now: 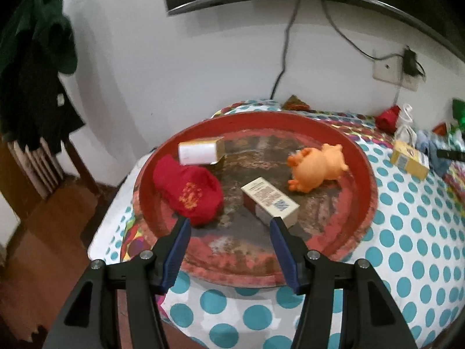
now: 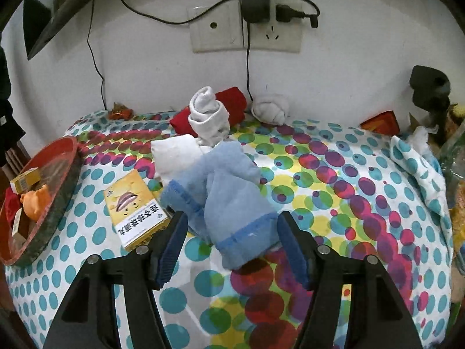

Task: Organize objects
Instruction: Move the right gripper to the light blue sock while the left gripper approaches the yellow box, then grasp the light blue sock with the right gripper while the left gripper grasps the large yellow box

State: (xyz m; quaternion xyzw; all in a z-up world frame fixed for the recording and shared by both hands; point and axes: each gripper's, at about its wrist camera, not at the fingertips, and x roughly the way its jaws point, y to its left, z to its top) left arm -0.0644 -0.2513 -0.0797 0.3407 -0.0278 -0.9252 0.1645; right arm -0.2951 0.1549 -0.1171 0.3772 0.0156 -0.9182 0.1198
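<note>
right wrist view: spread right gripper (image 2: 232,226) straddles pale blue folded sock (image 2: 229,203) ungripped; closing risks snagging dotted bedcloth (image 2: 348,203). left gripper (image 1: 229,229) spread, empty.

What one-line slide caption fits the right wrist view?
Open right gripper straddles a blue sock on the polka-dot cloth.
</note>
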